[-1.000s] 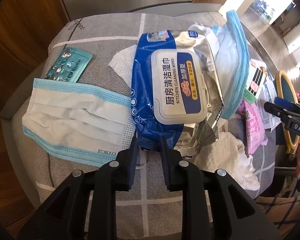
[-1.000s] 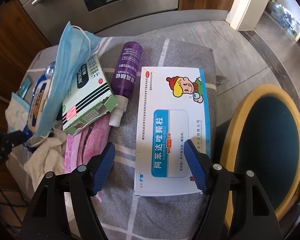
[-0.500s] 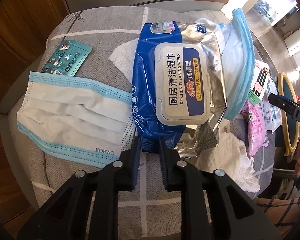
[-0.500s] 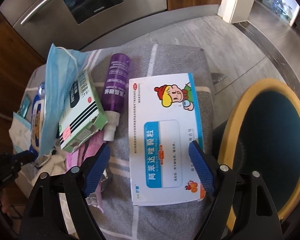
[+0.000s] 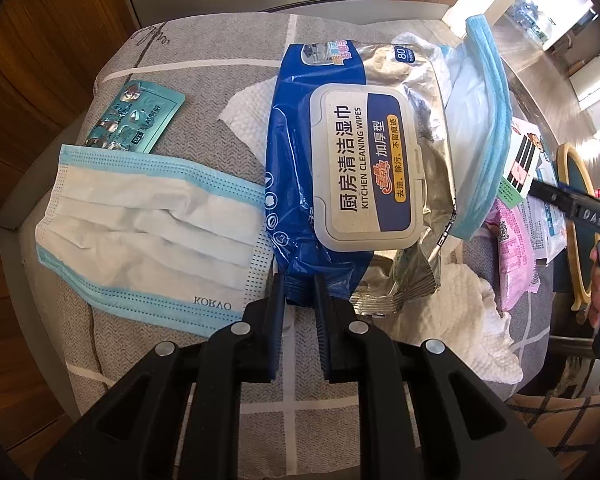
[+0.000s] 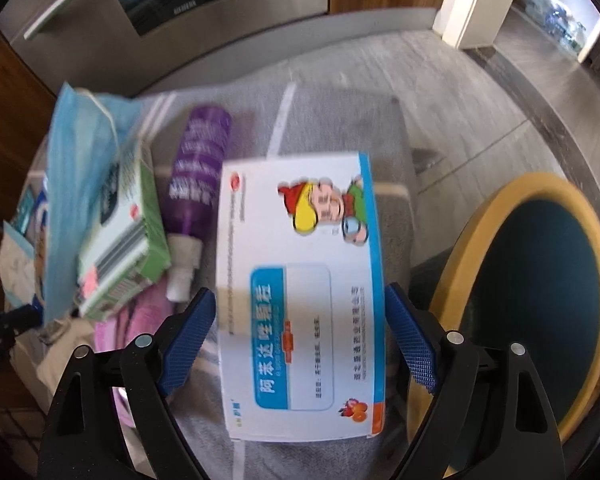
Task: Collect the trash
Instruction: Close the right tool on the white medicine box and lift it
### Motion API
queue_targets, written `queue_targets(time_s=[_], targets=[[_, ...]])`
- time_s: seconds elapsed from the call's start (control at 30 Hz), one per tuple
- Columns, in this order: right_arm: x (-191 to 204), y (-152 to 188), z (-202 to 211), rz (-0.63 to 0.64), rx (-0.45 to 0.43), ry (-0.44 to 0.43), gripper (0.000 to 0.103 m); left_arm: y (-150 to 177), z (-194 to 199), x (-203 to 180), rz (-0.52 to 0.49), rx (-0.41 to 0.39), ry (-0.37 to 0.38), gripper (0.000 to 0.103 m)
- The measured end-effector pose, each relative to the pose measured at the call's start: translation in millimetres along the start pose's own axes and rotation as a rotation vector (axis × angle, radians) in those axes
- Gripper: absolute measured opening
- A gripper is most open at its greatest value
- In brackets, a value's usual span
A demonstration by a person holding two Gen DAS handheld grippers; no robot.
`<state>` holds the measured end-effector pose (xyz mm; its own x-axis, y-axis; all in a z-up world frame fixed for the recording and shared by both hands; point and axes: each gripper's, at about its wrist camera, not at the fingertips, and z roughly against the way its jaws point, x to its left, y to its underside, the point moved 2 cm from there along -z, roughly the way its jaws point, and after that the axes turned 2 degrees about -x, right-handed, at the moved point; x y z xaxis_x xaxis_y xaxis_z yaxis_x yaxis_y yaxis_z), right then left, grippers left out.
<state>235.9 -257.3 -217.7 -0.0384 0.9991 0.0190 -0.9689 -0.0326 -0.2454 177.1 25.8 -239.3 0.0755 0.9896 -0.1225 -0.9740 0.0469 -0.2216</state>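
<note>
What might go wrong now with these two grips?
1. The left gripper pinches only the crimped edge of the wipes pack; it may slip out.
2. The right gripper, jaws opening, barely spans the medicine box; a finger may push it toward the bottle.

- wipes pack [image 5: 320,152] lid says "KITCHEN CLEANING WIPES", "80" up in the corner
- face mask [image 5: 148,224] has "KOKAO" printed mirrored
- oven [image 6: 172,0] badge: "SIEMENS"
- "DAS" on the right gripper [image 5: 572,208]

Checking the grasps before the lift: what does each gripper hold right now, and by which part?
The left gripper pinches the wet wipes pack by its near crimped end. The right gripper holds nothing; its jaws are opening astride the medicine box, pads clear of its sides.
</note>
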Motion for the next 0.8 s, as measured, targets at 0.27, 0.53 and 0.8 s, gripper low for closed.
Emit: queue_targets(time_s=[0.27,0.53,0.8], targets=[[11,4,7,0.036,-0.018,-0.013,0.081,-3,15,1,0.009,-0.048,0.015,0.007],[18,8,28,0.037,-0.073,-0.009,0.081,2,42,-11,-0.027,-0.118,0.009,0.002],[8,8,48,-0.028,-0.110,-0.036,0.081,10,61,-14,-0.057,-0.136,-0.005,0.001]])
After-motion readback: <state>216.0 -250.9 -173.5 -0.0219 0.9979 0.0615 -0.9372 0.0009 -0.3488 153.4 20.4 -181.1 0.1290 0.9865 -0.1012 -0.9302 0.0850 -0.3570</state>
